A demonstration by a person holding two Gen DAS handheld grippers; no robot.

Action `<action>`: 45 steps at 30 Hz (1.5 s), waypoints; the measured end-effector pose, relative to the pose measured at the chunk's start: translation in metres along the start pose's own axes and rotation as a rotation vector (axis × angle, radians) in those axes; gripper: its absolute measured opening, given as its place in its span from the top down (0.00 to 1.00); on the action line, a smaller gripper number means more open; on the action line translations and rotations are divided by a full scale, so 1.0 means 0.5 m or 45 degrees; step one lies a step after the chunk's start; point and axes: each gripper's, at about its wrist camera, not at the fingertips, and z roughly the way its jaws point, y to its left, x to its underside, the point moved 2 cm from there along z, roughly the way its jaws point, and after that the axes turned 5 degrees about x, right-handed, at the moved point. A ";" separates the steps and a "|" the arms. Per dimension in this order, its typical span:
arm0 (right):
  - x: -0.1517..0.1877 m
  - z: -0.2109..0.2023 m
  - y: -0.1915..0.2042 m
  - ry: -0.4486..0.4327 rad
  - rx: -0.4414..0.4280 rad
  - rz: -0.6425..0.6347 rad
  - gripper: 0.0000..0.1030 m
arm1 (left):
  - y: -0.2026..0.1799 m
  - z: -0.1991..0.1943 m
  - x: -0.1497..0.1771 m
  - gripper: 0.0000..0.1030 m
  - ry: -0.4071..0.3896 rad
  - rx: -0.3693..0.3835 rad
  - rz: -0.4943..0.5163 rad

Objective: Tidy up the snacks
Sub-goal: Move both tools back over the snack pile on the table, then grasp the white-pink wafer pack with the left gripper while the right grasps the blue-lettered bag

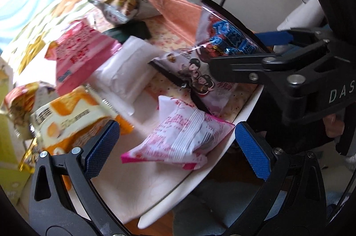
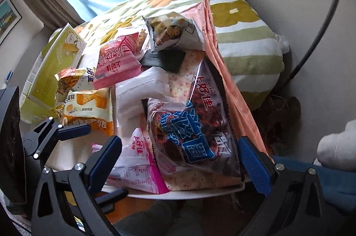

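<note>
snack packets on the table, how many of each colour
Pink or pink-and-white plastic packets: 2
Orange-and-yellow plastic packets: 2
Plain white packet: 1
Silver foil packet: 1
Dark red-and-blue bag: 1
White packet with cartoon figures: 1
Total: 8

Black left gripper (image 1: 175, 147), blue textured pads, silver screws, black right gripper (image 2: 180, 160)
</note>
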 end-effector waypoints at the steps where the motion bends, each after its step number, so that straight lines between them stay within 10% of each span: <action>1: -0.002 0.005 0.001 0.001 0.001 -0.003 0.00 | 0.000 0.005 -0.001 0.01 0.004 0.005 0.007; 33: -0.013 0.068 0.042 -0.001 0.137 -0.253 0.01 | 0.041 0.043 0.033 0.54 0.107 0.104 -0.063; 45: 0.000 0.064 0.033 0.009 0.157 -0.264 0.35 | 0.053 0.030 0.041 0.56 0.098 0.071 -0.151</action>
